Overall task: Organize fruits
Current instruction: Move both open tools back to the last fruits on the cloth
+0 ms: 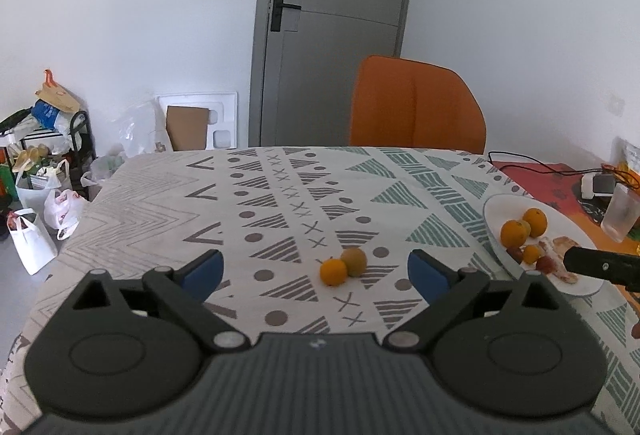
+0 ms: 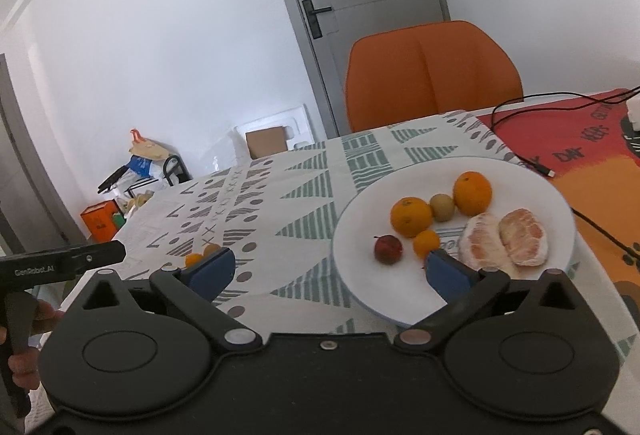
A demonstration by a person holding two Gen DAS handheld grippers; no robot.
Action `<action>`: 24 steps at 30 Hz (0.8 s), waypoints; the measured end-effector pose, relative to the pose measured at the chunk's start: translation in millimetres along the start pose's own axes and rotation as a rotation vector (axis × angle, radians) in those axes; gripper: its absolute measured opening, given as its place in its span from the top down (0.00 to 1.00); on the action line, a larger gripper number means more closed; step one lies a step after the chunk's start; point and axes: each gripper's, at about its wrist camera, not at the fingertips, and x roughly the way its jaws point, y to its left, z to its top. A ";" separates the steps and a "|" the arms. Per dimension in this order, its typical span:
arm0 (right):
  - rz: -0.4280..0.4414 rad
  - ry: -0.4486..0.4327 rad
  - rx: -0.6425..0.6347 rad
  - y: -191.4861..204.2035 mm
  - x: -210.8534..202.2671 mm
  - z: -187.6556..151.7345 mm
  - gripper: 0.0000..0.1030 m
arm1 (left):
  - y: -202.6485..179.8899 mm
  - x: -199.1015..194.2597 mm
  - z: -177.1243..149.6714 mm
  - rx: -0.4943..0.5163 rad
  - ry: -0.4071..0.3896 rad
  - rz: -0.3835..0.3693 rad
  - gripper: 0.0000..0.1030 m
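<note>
Six fruits and two pomelo pieces (image 2: pixel 504 241) are counted on the plate (image 2: pixel 360 299), two fruits (image 1: pixel 343 267) on the cloth (image 1: pixel 160 219); both grippers (image 1: pixel 316 269) (image 2: pixel 329 269) are spread, empty.

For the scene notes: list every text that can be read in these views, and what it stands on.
"GenRobot_AI": on the black body of the left gripper.
Dark lettering on the red and orange printed mat: too skewed to read.
Print on the white plastic bags on the floor: blurred.
</note>
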 end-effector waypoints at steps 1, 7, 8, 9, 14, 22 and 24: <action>0.004 -0.001 -0.004 1.9 0.8 0.0 0.00 | 2.5 -0.5 -0.4 -0.005 -0.003 0.005 0.05; 0.016 0.010 -0.015 9.8 10.1 0.6 0.00 | 17.0 0.7 0.0 -0.033 -0.010 0.019 0.05; 0.017 0.012 -0.015 10.0 11.8 0.8 0.00 | 19.4 1.6 -0.3 -0.038 -0.010 0.022 0.05; 0.019 0.014 -0.014 10.9 13.8 1.1 0.00 | 21.2 2.4 -1.2 -0.041 -0.011 0.025 0.05; 0.042 0.033 -0.033 19.1 24.9 2.4 0.00 | 30.7 14.0 -5.5 -0.054 0.015 0.033 0.07; 0.091 0.090 -0.072 34.2 52.9 5.9 0.03 | 43.7 38.5 -11.2 -0.081 0.059 0.036 0.16; 0.102 0.105 -0.080 37.8 60.2 6.8 0.06 | 45.6 44.7 -11.9 -0.087 0.068 0.034 0.18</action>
